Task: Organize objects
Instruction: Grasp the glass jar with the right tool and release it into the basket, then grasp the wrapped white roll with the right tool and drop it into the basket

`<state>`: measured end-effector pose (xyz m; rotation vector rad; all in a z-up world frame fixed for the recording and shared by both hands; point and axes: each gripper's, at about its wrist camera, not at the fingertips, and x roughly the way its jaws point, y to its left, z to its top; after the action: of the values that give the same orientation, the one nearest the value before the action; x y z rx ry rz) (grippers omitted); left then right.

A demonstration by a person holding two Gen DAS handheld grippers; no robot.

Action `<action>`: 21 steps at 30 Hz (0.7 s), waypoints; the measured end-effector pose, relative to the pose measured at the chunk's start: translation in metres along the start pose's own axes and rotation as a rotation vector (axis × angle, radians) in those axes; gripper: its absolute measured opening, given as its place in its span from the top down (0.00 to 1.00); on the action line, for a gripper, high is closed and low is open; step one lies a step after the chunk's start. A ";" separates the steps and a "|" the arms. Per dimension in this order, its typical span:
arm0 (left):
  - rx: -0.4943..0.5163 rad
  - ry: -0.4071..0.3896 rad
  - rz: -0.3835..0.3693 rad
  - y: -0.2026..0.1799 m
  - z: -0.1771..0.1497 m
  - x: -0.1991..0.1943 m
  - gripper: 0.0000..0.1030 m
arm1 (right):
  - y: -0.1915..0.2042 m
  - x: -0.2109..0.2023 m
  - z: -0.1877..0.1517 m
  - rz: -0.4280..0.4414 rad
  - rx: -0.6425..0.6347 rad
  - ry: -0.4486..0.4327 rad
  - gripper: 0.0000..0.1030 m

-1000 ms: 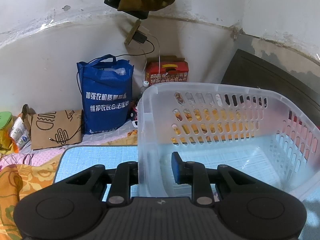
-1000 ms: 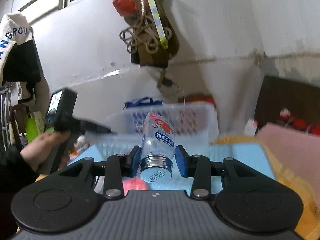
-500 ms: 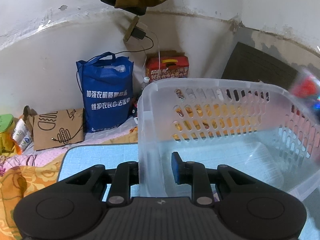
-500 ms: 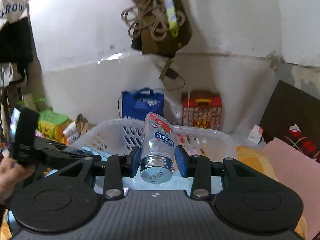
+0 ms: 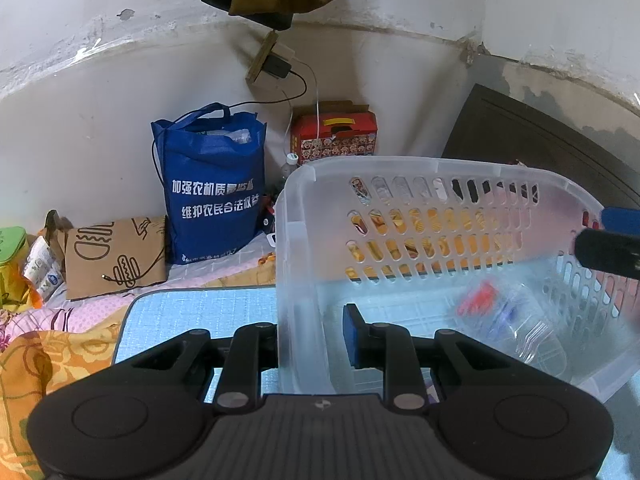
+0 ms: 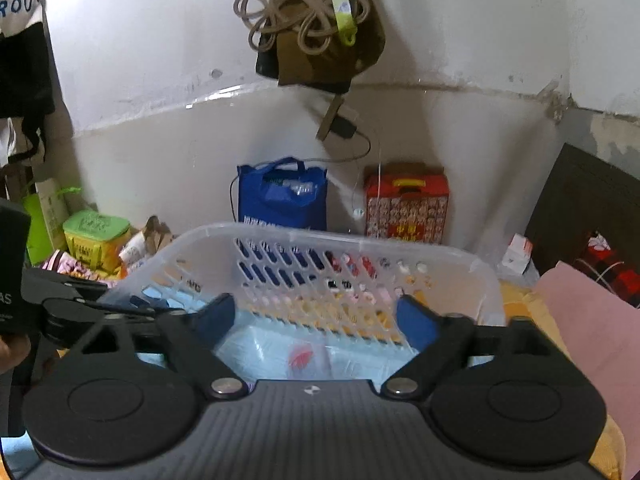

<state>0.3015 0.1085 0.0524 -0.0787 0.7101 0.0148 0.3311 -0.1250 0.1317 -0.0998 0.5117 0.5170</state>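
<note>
**Clear jar lying in a white slotted basket, tongs on either side**

A translucent white plastic basket (image 5: 436, 168) with slotted walls sits on a pale blue mat (image 5: 200, 312). Inside it, on the floor toward its right side, lies a clear jar (image 5: 516, 324) with a red and blue label, blurred in the left wrist view. From the right wrist view the same jar (image 6: 306, 358) shows just below the tongs, partly hidden. Nothing else can be made out inside the basket.

The left tongs (image 5: 310, 334) are clamped on the basket's near left wall, one finger outside and one blue-padded finger inside. The right tongs (image 6: 314, 318) are spread wide apart above the basket's near edge, with nothing between them; their tip (image 5: 608, 240) also enters the left wrist view above the basket's right rim.

Against the wall behind stand a blue tote bag (image 5: 212, 188) printed with white Chinese text and stuffed with clear plastic, a red patterned carton (image 5: 334, 136) with a yellow handle, and a brown paper bag (image 5: 116, 256). A green lidded box (image 6: 96, 236) sits far left.
</note>
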 end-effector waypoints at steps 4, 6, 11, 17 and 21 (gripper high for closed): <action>0.000 0.003 0.000 0.000 0.001 0.000 0.72 | 0.001 0.001 0.003 0.004 0.005 0.008 0.11; -0.002 0.004 -0.003 0.000 0.001 0.001 0.72 | 0.000 0.000 0.004 0.001 0.004 0.008 0.11; 0.001 0.006 -0.004 0.000 0.002 0.001 0.72 | 0.001 -0.007 0.002 0.006 0.007 0.010 0.10; 0.009 0.003 0.000 0.000 0.002 0.000 0.72 | 0.000 -0.052 -0.009 0.031 0.010 -0.053 0.01; 0.022 0.005 0.005 -0.001 0.002 0.000 0.72 | 0.000 -0.093 -0.038 0.035 0.010 -0.112 0.00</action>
<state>0.3028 0.1074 0.0539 -0.0558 0.7151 0.0118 0.2450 -0.1746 0.1441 -0.0518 0.4072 0.5511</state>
